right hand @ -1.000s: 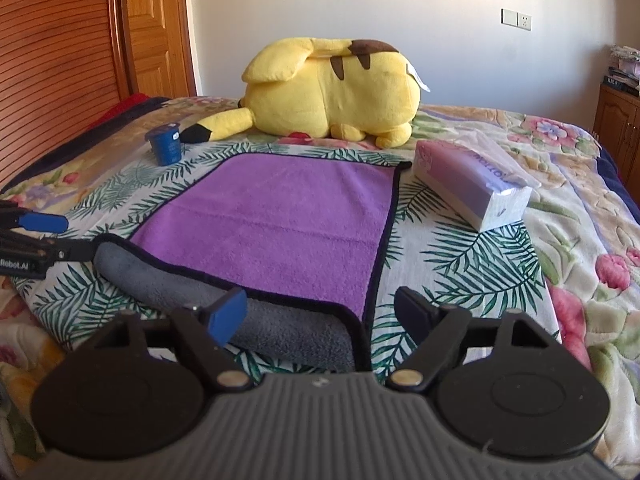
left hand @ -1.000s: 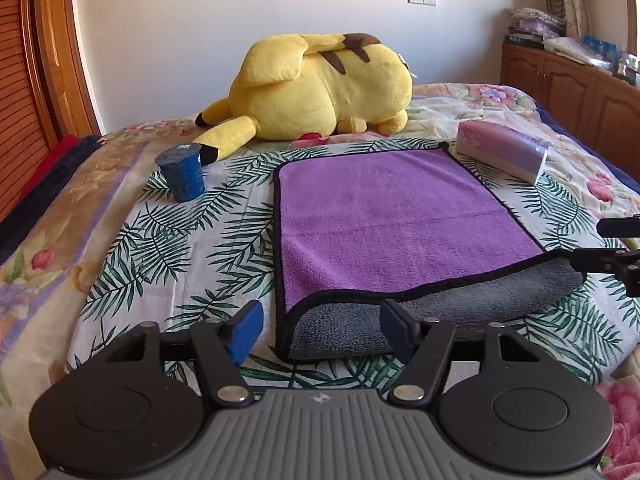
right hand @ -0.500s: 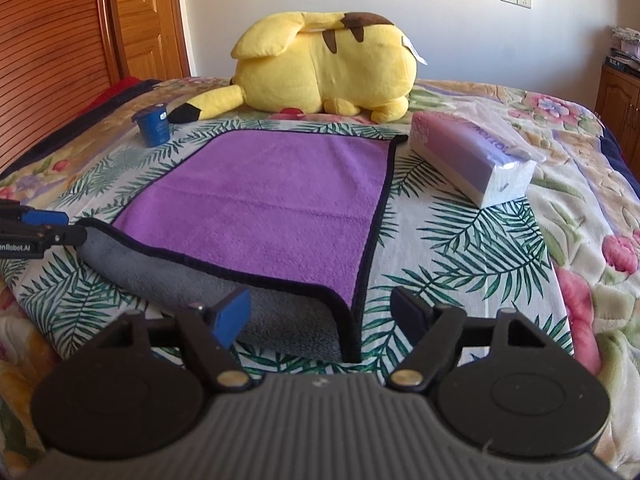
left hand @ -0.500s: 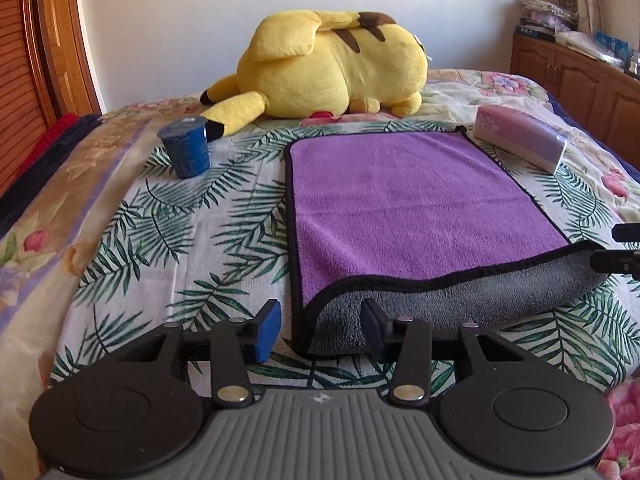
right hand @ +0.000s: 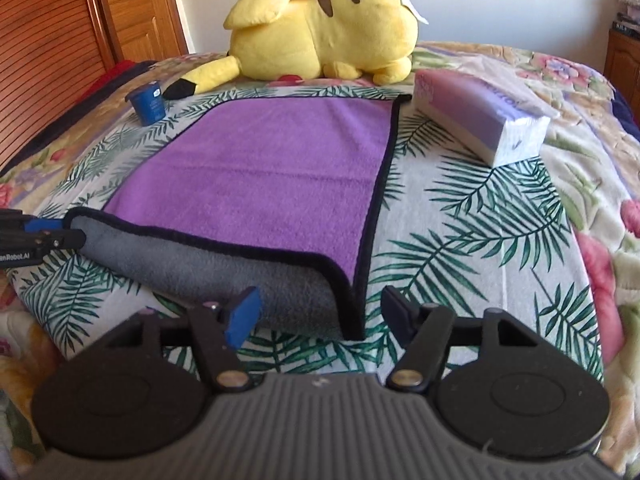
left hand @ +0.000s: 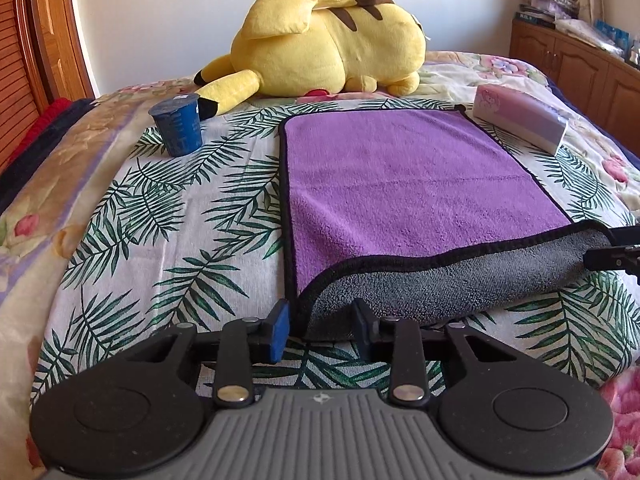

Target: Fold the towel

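Note:
A purple towel (left hand: 404,184) with a black hem and grey underside lies flat on the bed; it also shows in the right wrist view (right hand: 276,176). Its near edge is rolled over, grey side up (left hand: 432,288). My left gripper (left hand: 320,328) is open, its fingers either side of the towel's near left corner. My right gripper (right hand: 320,312) is open, straddling the near right corner (right hand: 340,304). Each gripper shows at the edge of the other's view.
A big yellow plush toy (left hand: 332,48) lies behind the towel. A blue cup (left hand: 178,124) stands to the far left, a tissue pack (right hand: 480,116) to the far right. Wooden cabinets (left hand: 580,76) stand to the right, a wooden door (right hand: 132,8) to the left.
Both grippers moved forward and lower to the towel's near corners. The left jaws narrowed from wide open and now bracket the corner. The towel has not moved.

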`<control>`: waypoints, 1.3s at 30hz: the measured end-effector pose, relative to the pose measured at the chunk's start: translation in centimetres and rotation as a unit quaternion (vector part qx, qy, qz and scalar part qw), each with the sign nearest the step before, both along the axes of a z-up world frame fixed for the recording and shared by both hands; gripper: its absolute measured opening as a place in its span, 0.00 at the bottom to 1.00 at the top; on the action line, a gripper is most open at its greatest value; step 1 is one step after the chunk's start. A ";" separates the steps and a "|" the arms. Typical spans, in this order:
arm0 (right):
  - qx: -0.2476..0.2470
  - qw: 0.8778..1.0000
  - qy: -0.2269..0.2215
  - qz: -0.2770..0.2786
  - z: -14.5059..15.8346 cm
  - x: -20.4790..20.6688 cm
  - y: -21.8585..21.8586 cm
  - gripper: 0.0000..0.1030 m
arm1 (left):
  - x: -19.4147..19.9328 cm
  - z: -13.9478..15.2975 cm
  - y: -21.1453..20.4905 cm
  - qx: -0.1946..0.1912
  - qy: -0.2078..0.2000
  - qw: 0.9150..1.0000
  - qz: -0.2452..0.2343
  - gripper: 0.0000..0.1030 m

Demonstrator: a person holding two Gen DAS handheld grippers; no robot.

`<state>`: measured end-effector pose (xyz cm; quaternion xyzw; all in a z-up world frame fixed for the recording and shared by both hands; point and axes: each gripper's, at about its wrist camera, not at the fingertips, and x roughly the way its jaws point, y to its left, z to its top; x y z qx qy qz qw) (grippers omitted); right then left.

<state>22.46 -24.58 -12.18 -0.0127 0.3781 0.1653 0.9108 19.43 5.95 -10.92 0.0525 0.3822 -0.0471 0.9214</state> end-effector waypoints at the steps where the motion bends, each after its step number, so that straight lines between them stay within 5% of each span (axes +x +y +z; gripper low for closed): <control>1: -0.001 1.000 0.002 0.000 -0.1 0.0 0.0 0.63 | 0.0 0.0 0.0 0.000 0.001 1.000 0.000 0.11; 10: 0.004 1.000 0.016 0.010 -0.3 0.1 0.1 0.48 | -0.1 -0.3 -0.2 0.007 0.000 1.000 -0.001 0.08; 13: 0.001 1.000 0.013 0.012 -0.2 0.2 0.1 0.34 | -0.2 -0.2 -0.2 0.008 -0.007 1.000 -0.002 0.00; 21: 0.002 1.000 0.006 0.006 0.0 0.4 -0.3 0.08 | -0.4 0.4 -0.2 -0.006 -0.021 1.000 -0.011 0.00; 39: 0.021 0.999 -0.042 0.004 1.4 0.3 -0.7 0.04 | -1.4 3.4 -0.6 -0.025 -0.081 0.996 -0.022 0.00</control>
